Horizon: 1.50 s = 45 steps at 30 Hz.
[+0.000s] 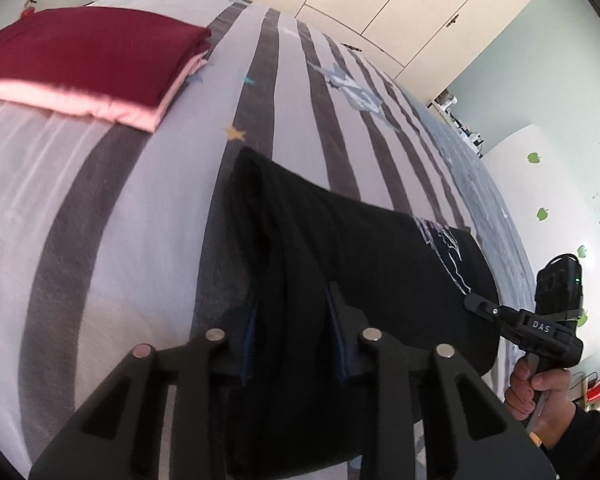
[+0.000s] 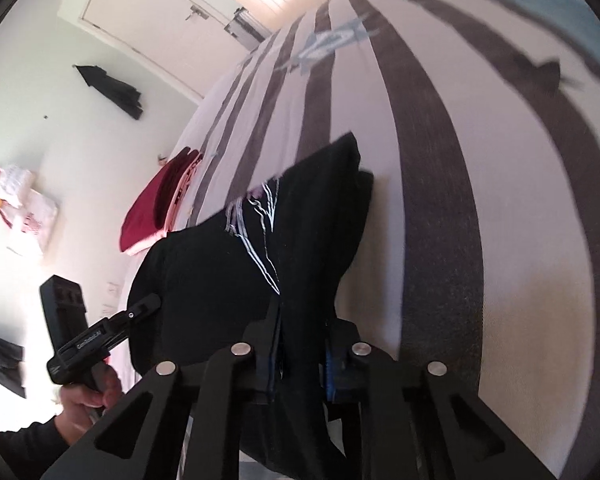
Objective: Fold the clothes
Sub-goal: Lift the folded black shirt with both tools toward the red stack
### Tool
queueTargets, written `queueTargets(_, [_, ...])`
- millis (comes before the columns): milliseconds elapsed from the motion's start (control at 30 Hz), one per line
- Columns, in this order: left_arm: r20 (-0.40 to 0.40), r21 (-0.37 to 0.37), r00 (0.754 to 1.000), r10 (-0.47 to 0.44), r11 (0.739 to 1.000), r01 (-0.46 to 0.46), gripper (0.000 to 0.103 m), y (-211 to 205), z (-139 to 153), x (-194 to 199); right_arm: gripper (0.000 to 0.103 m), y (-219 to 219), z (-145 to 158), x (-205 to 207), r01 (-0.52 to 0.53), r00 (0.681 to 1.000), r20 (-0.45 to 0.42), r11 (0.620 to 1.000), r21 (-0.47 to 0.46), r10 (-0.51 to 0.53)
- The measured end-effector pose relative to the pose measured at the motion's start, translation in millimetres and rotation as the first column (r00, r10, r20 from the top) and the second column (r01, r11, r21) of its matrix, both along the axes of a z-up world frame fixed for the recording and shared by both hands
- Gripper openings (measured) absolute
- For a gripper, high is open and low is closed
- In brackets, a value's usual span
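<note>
A black garment (image 1: 340,240) with a white line print hangs lifted over the striped bed (image 1: 140,184). My left gripper (image 1: 294,320) is shut on one edge of it. My right gripper (image 2: 300,344) is shut on the other edge of the same garment (image 2: 228,272). The right gripper also shows at the far right of the left wrist view (image 1: 476,302). The left gripper shows at the lower left of the right wrist view (image 2: 150,304). The cloth sags between the two grippers and its far end touches the bed.
A folded dark red garment (image 1: 88,52) lies on a folded pink one (image 1: 100,106) at the bed's far left; the stack also shows in the right wrist view (image 2: 156,204). Cream wardrobe doors (image 1: 420,12) stand beyond the bed. A white door (image 2: 148,24) is behind.
</note>
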<state>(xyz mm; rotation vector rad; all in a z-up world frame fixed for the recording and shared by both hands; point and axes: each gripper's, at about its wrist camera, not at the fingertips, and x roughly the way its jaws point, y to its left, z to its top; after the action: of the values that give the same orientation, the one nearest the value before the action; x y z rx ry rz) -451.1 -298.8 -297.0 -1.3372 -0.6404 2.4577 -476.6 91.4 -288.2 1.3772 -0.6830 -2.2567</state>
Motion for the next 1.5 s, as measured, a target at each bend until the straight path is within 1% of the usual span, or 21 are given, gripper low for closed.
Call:
queueTargets(100, [-0.027, 0.01, 1.0, -0.01, 1.0, 0.011, 0.024, -14.1, 12.1, -13.0, 0.012, -10.6, 24.7, 1.7, 0.031, 0.999, -0.019, 0.999, 0.031, -0.03])
queueTargets(200, [-0.06, 0.017, 0.998, -0.007, 1.0, 0.008, 0.023, -41.3, 36.9, -29.1, 0.012, -28.6, 47.0, -7.9, 0.047, 0.998, -0.034, 0.999, 0.027, -0.046])
queueTargets(300, [-0.096, 0.001, 0.995, 0.006, 1.0, -0.006, 0.023, -80.2, 61.3, -48.7, 0.012, -59.0, 66.6, -32.7, 0.051, 0.997, -0.059, 0.999, 0.008, -0.051])
queueTargets(400, [-0.118, -0.031, 0.993, 0.021, 0.999, -0.025, 0.023, -126.1, 82.1, -73.0, 0.012, -103.8, 83.0, -68.7, 0.045, 0.994, -0.098, 0.999, -0.012, -0.046])
queueTargets(533, [-0.149, -0.077, 0.988, 0.042, 0.996, -0.054, 0.023, -196.5, 95.2, -108.2, 0.012, -174.8, 91.4, -123.0, 0.029, 0.991, -0.129, 0.998, -0.061, -0.037])
queueTargets(600, [-0.155, -0.093, 0.986, 0.055, 0.993, -0.07, 0.023, -230.5, 97.3, -124.9, 0.012, -214.2, 92.1, -150.3, 0.015, 0.988, -0.15, 0.997, -0.077, -0.027])
queueTargets(633, [-0.157, -0.099, 0.986, 0.063, 0.992, -0.079, 0.023, -246.7, 98.0, -132.8, 0.012, -227.3, 91.1, -159.5, 0.01, 0.988, -0.153, 0.996, -0.084, -0.023])
queueTargets(767, [-0.131, -0.098, 0.986, 0.098, 0.989, -0.111, 0.023, -297.6, 88.4, -160.5, 0.012, -286.8, 77.9, -198.5, 0.004, 0.99, -0.138, 0.994, -0.109, -0.019])
queueTargets(900, [-0.11, -0.124, 0.988, 0.108, 0.985, -0.122, 0.023, -323.1, 76.1, -169.7, 0.012, -322.6, 57.9, -218.3, 0.006, 0.994, -0.104, 0.994, -0.111, -0.018])
queueTargets(1033, [-0.095, -0.105, 0.987, 0.126, 0.985, -0.136, 0.023, -342.1, 64.5, -171.9, 0.012, -345.0, 45.4, -220.7, 0.0, 0.996, -0.094, 0.995, -0.104, -0.01])
queueTargets(1167, [-0.088, -0.099, 0.989, 0.12, 0.987, -0.129, 0.023, -346.0, 62.2, -174.0, 0.012, -349.8, 40.0, -225.1, 0.0, 0.996, -0.086, 0.996, -0.091, -0.008])
queueTargets(1500, [-0.064, -0.095, 0.99, 0.123, 0.987, -0.129, 0.023, -352.7, 56.3, -170.3, 0.012, -350.4, 41.2, -228.9, -0.02, 0.997, -0.08, 0.997, -0.071, 0.014])
